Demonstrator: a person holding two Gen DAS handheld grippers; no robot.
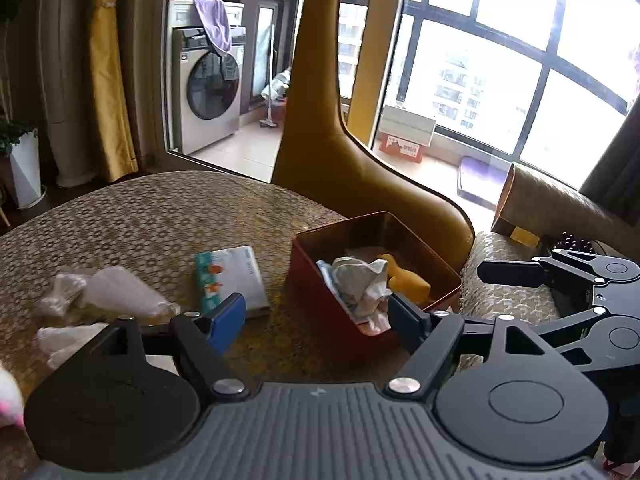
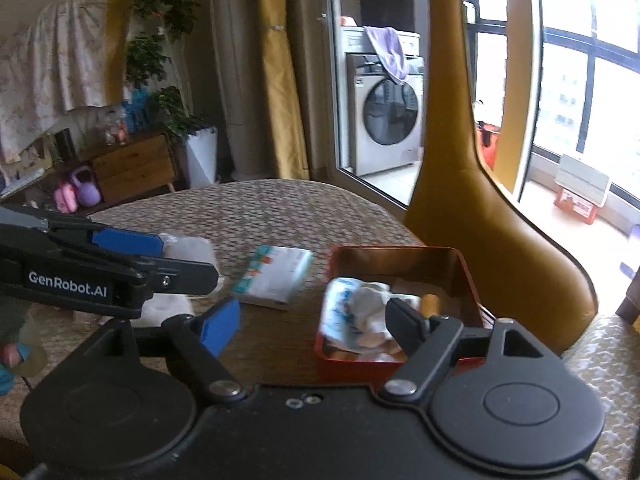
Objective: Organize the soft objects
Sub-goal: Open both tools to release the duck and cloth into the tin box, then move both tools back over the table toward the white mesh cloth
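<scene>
The left gripper (image 1: 316, 316) hangs over a round desk (image 1: 160, 216) with a bumpy, woven cloth in brown and gold. Its fingers (image 1: 228, 320) are spread wide and hold nothing. The right gripper (image 2: 316, 320) is the same: fingers apart, nothing between them.

A red box (image 1: 304, 264) sits on the desk near the far edge. It looks like shiny metal, with straight walls and rounded corners. Inside lies a crumpled white cloth (image 1: 360, 280), soft and wrinkly, on top of a blue-and-white patterned pack (image 1: 340, 292). A yellow soft thing (image 1: 404, 278) sits next to the cloth, in the box too (it is partly hidden, so I cannot tell what it is).

Just beside the box, on its left, lies a flat white packet (image 1: 232, 276) with a teal edge and little orange pictures. Further left are clear crinkly plastic bags (image 1: 108, 292) with white stuff in them, and a white crumpled piece (image 1: 68, 340) lies near them.

A tan leather chair (image 1: 360, 168) with a smooth, curvy back stands behind the box.
</scene>
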